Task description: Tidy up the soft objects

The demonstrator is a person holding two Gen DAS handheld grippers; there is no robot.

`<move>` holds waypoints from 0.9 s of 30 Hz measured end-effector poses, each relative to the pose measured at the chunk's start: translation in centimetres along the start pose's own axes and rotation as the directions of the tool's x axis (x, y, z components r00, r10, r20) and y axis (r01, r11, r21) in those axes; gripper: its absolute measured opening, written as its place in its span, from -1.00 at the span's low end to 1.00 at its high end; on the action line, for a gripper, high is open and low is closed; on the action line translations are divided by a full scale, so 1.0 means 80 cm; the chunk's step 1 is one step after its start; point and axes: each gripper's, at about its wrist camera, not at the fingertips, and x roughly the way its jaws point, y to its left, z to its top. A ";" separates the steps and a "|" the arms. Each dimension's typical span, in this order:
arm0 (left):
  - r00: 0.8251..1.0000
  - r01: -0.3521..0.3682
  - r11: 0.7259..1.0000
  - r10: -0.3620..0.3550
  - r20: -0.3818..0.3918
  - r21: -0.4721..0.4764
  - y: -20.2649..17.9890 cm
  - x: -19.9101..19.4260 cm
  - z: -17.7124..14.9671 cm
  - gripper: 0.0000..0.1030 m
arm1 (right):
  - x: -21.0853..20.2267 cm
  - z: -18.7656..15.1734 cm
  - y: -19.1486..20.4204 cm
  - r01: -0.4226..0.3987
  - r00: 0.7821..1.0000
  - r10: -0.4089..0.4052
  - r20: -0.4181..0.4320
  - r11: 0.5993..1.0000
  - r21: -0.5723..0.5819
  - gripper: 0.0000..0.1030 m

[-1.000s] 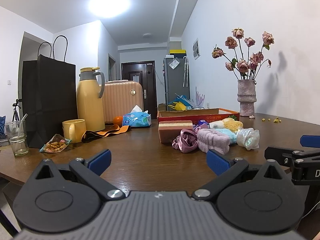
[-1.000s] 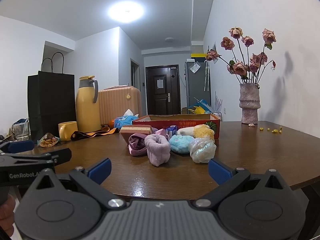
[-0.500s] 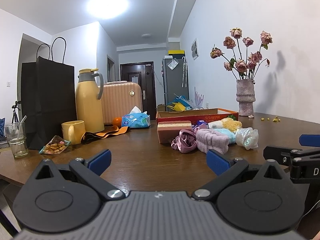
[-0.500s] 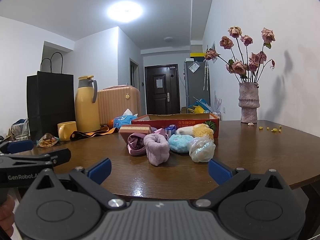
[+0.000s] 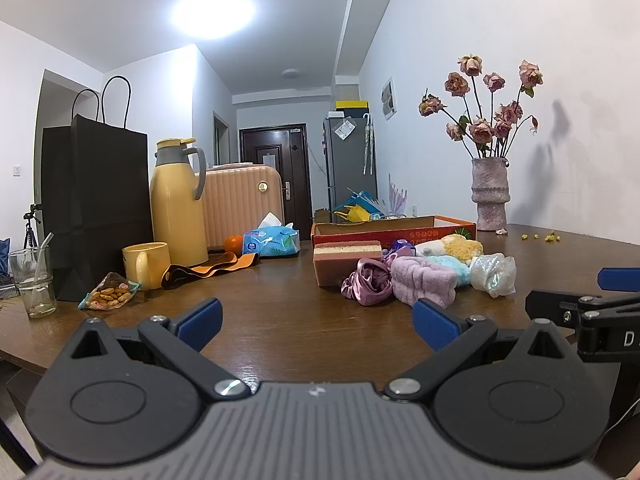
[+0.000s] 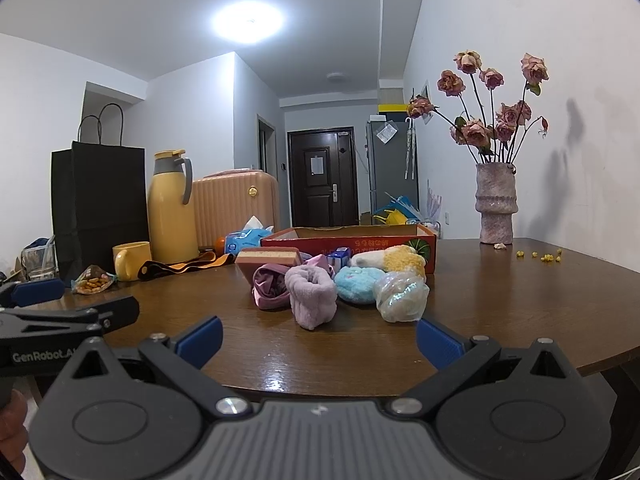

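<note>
Left hand-held gripper: fingers spread wide, nothing between them, low over the near edge of the table
Right hand-held gripper: also spread and empty, aimed at the pile
Soft pile: mid-table, just in front of the red cardboard box, well apart from both grippers
Lilac plush roll: nearest piece; likely light and squashy, so pinch across its thick middle
Satin scrunchie: touching the roll; probably slippery, better hooked through its folds
Blue fluffy puff: should compress a lot, needs a deep bite
Iridescent crinkled bundle: thin, may slide or crackle; take the bunched centre
Sponge block: springy, firmest of the lot; grip the short sides
</note>
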 end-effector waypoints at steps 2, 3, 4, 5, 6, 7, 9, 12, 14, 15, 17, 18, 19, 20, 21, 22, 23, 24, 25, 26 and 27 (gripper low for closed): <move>1.000 -0.001 1.000 0.001 0.000 0.000 0.000 0.000 0.000 1.00 | 0.000 0.001 -0.002 0.004 1.000 -0.004 0.002 1.000 0.006 1.00; 1.000 -0.001 1.000 0.001 -0.001 0.000 -0.001 0.000 -0.001 1.00 | 0.000 0.001 -0.002 0.005 1.000 -0.005 0.003 1.000 0.009 1.00; 1.000 -0.002 1.000 0.002 -0.002 0.000 -0.001 0.000 -0.001 1.00 | 0.000 0.001 -0.003 0.006 1.000 -0.006 0.003 1.000 0.012 1.00; 1.000 -0.003 1.000 0.003 -0.002 -0.001 -0.001 0.000 -0.001 1.00 | 0.000 0.001 -0.003 0.004 1.000 -0.004 0.002 1.000 0.015 1.00; 1.000 -0.004 1.000 0.004 -0.001 -0.002 0.000 0.000 -0.001 1.00 | 0.002 0.002 -0.003 0.002 1.000 -0.002 0.001 1.000 0.016 1.00; 1.000 -0.005 1.000 0.005 -0.004 -0.004 0.000 0.003 0.000 1.00 | 0.003 0.003 -0.003 0.001 1.000 -0.001 0.003 1.000 0.016 1.00; 1.000 -0.006 1.000 0.006 -0.002 -0.005 0.003 0.007 0.004 1.00 | 0.007 0.009 -0.005 0.001 1.000 -0.001 0.016 1.000 0.010 1.00; 1.000 0.000 1.000 0.000 0.013 0.012 0.007 0.019 0.007 1.00 | 0.023 0.015 -0.010 0.019 0.999 -0.019 0.042 1.000 0.003 1.00; 1.000 0.011 1.000 -0.011 -0.006 0.014 0.010 0.037 0.008 1.00 | 0.041 0.019 -0.015 0.036 0.999 -0.036 0.039 0.999 0.004 1.00; 1.000 0.017 1.000 -0.017 -0.022 0.006 0.012 0.050 0.010 1.00 | 0.052 0.021 -0.017 0.041 0.998 -0.041 0.037 0.999 0.002 1.00; 0.999 0.024 1.000 -0.024 -0.043 0.000 0.018 0.073 0.015 1.00 | 0.075 0.027 -0.022 0.039 0.999 -0.039 0.019 0.999 -0.003 1.00; 0.999 0.022 1.000 -0.022 -0.044 0.004 0.019 0.083 0.018 1.00 | 0.087 0.031 -0.025 0.028 1.000 -0.028 0.009 1.000 -0.002 1.00; 0.999 0.011 1.000 -0.011 -0.034 0.015 0.021 0.097 0.024 1.00 | 0.098 0.036 -0.028 0.015 1.000 -0.015 0.003 1.000 0.002 1.00; 1.000 0.005 1.000 -0.004 -0.028 0.023 0.023 0.107 0.029 1.00 | 0.107 0.041 -0.031 0.005 1.000 -0.005 0.001 1.000 0.008 1.00; 1.000 0.000 1.000 0.000 -0.025 0.026 0.025 0.119 0.035 1.00 | 0.116 0.049 -0.033 -0.008 1.000 0.008 0.003 1.000 0.017 1.00; 1.000 -0.004 1.000 0.004 -0.031 0.019 0.028 0.133 0.043 1.00 | 0.124 0.056 -0.035 -0.024 1.000 0.024 0.015 0.999 0.027 1.00; 0.999 -0.005 1.000 0.005 -0.040 0.005 0.031 0.145 0.050 1.00 | 0.132 0.063 -0.037 -0.040 0.999 0.039 0.024 0.999 0.032 1.00; 0.999 -0.002 1.000 0.001 -0.052 -0.017 0.035 0.160 0.058 1.00 | 0.143 0.072 -0.038 -0.055 0.998 0.054 0.024 0.998 0.033 0.97; 0.998 0.003 0.999 -0.005 -0.061 -0.035 0.038 0.170 0.064 1.00 | 0.154 0.080 -0.038 -0.070 0.997 0.069 0.019 0.997 0.035 0.96; 0.997 0.011 0.998 -0.015 -0.075 -0.058 0.042 0.183 0.072 1.00 | 0.166 0.089 -0.038 -0.086 0.996 0.086 0.010 0.996 0.039 0.89; 0.996 0.023 0.997 -0.029 -0.082 -0.076 0.045 0.195 0.078 1.00 | 0.176 0.094 -0.039 -0.097 0.995 0.097 0.000 0.994 0.040 0.84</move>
